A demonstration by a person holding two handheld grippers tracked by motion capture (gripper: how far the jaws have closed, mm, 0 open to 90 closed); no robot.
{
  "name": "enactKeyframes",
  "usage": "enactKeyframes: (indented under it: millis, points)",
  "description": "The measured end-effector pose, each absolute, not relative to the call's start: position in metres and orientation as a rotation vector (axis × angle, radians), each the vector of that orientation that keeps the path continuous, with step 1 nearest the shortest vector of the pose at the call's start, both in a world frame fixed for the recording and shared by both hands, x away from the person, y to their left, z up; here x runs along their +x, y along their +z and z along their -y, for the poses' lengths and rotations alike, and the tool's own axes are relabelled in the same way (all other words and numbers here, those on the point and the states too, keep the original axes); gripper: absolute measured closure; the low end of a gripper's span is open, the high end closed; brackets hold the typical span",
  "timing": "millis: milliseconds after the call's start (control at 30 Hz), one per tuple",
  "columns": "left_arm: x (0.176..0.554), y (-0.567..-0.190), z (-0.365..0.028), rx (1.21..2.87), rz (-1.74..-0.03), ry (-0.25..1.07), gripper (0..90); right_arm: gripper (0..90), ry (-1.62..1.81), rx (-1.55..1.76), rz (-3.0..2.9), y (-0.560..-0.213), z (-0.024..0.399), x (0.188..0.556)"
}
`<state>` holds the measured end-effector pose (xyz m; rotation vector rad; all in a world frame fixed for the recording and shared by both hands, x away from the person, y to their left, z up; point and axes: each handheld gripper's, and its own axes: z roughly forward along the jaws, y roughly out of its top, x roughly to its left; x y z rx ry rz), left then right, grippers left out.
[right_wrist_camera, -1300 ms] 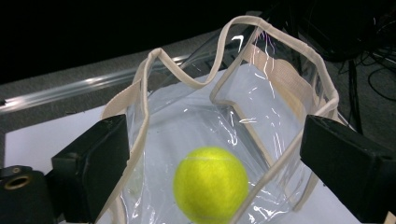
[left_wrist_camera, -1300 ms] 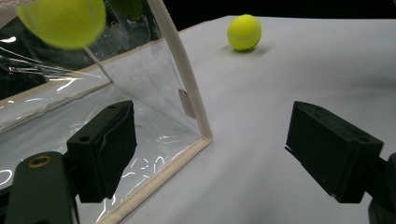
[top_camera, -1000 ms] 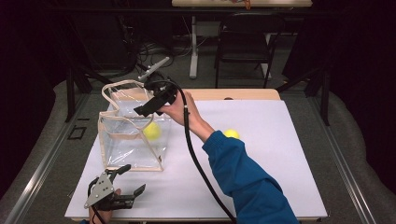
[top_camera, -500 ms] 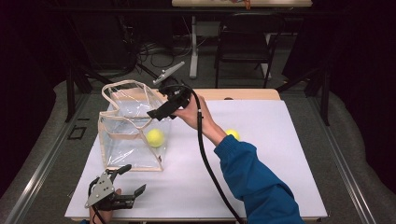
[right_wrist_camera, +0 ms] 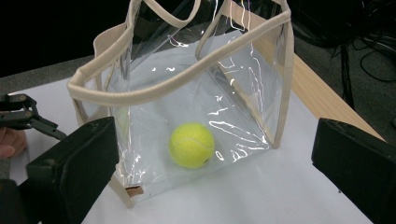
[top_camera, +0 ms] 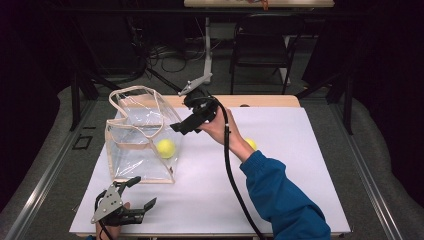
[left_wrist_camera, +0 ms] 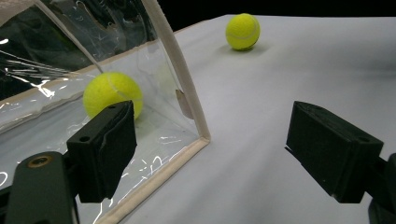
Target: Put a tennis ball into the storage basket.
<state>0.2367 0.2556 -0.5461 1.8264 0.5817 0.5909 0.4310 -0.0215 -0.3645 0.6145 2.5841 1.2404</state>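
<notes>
Trouble could come from the clear bag (top_camera: 142,137), because it is soft and light. If the right hand-held gripper (top_camera: 186,125) bumps its floppy rim or a handle on the way out, the bag may tip, and the tennis ball (top_camera: 165,148) inside could roll out onto the white worktop (top_camera: 290,150). This hand-held gripper hangs just above the bag's open top, with its jaws spread wide and nothing between them. They have just been opening.

Behind it, near the blue sleeve (top_camera: 280,192), a second tennis ball (top_camera: 250,144) lies loose on the worktop. A poke instead of a clean pinch could send it rolling off the edge.

The left hand-held gripper (top_camera: 134,193) rests in front of the bag, jaws wide apart and holding nothing.

The ball in the bag is bright yellow and fuzzy, with a pale curved line. It sits on the bag's floor, just below the right hand-held gripper. The bag has see-through shiny walls, cream trim and two looped handles.
</notes>
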Motion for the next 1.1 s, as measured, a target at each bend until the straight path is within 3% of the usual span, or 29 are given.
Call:
enactKeyframes:
  millis: [1100]
  points:
    - [0.235, -0.548, -0.255, 1.823, -0.588, 0.589, 15.9, 0.0, 1.168, 0.678, -2.581, -0.4, 0.075, 0.409]
